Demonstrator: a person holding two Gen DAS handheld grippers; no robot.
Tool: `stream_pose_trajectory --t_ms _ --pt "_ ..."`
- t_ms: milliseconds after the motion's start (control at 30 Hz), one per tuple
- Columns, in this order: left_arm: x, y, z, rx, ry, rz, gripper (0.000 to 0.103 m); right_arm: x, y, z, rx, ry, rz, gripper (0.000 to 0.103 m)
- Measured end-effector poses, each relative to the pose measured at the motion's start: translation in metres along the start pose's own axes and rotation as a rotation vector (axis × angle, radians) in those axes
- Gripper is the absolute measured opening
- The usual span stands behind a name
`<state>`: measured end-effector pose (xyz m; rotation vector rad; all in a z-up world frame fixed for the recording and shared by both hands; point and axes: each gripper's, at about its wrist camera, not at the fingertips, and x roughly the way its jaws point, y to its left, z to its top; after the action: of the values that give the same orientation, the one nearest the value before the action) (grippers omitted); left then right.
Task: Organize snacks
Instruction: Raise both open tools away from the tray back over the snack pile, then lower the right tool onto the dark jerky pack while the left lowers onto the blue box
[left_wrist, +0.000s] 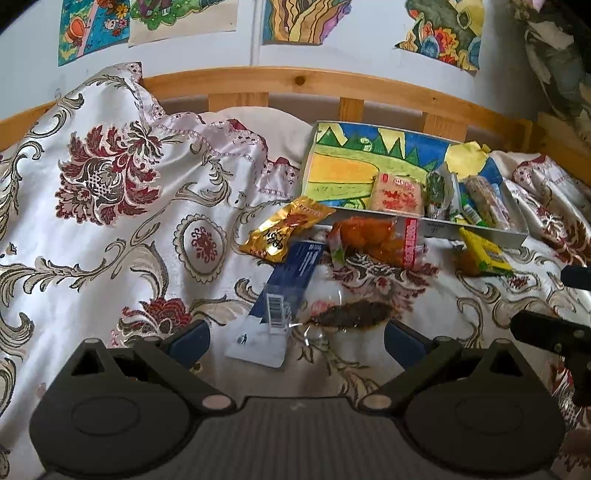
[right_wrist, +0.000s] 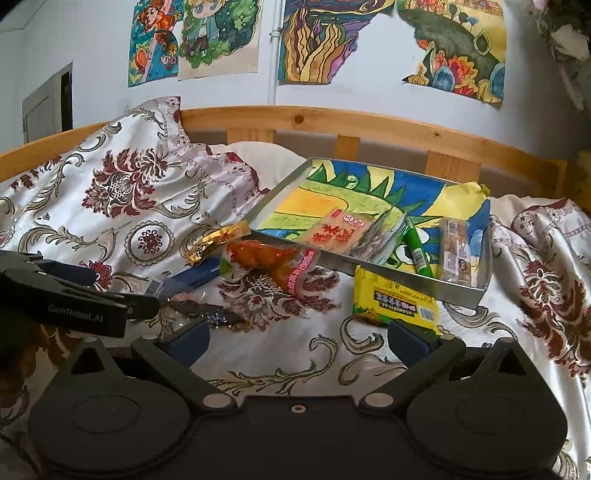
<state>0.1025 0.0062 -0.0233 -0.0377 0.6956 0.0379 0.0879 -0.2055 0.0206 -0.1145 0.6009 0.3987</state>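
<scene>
- Lettering "GenRobot.AI" reads on the left gripper's (right_wrist: 110, 295) side in the right wrist view; print on the snack wrappers is too small to read.
- Left gripper (left_wrist: 295, 336) is low over the bedspread (left_wrist: 110, 229), fingers spread, a clear packet with dark filling (left_wrist: 347, 314) lying between its tips.
- Right gripper (right_wrist: 295, 338) has fingers spread, holding nothing; the yellow packet (right_wrist: 397, 301) touches its right fingertip.
- Shallow tray (right_wrist: 388, 273) holds a pink packet (right_wrist: 340, 230); an orange packet (right_wrist: 273, 258) and a gold packet (left_wrist: 284, 229) lie just outside it.
</scene>
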Motion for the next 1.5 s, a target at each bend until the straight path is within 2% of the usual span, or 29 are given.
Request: stream_pose_trajectory --t_ms 667,1033,1333,1500 --pt "0.012 0.016 -0.004 0.033 0.054 0.018 0.102 0.029 0.009 -0.011 -0.029 0.093 0.038 0.102" --pt "0.016 0.021 0.008 0.036 0.016 -0.011 0.102 0.047 0.02 -0.016 -0.063 0.115 0.068 0.102" --pt "0.034 0.034 0.029 0.051 0.041 -0.063 0.102 0.065 0.031 -0.01 -0.16 0.093 0.106 0.102" --pt "0.045 0.034 0.041 0.075 0.033 -0.054 0.102 0.076 0.035 -0.008 -0.23 0.085 0.113 0.102"
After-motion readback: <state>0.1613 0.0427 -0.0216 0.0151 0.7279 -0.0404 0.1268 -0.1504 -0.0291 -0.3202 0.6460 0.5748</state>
